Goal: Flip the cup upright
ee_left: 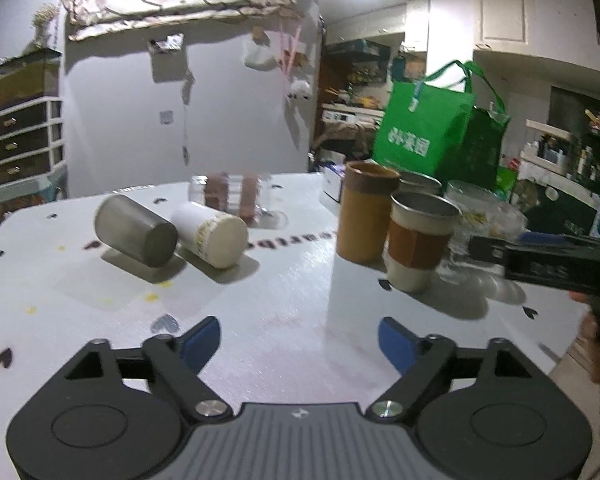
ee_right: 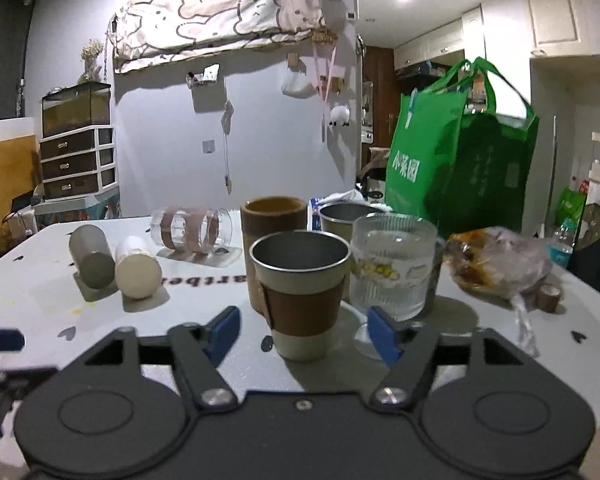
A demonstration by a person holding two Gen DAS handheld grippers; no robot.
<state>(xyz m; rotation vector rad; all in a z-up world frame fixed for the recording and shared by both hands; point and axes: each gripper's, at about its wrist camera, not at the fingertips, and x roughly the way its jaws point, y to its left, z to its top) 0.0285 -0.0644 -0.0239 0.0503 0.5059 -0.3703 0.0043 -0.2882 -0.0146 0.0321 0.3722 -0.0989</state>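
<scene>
On the white bench point(ee_right: 204, 312), three cups lay on their sides at the left: a steel cup point(ee_right: 91, 258), a cream cup point(ee_right: 137, 267) touching it, and a clear glass point(ee_right: 192, 229) behind them. Five stood upright at the right: a sleeved cup point(ee_right: 300, 292), a tan cylinder point(ee_right: 273, 216), a steel cup point(ee_right: 350, 216), a ribbed glass point(ee_right: 392, 264), all near a green bag point(ee_right: 460, 152). The left hand-held gripper point(ee_left: 299, 340) and the right hand-held gripper point(ee_right: 304, 330) were both spread wide, holding nothing.

Green bag point(ee_right: 456, 160), brown-sleeved cream cup point(ee_right: 300, 292), heart-dotted white table point(ee_left: 300, 300).
</scene>
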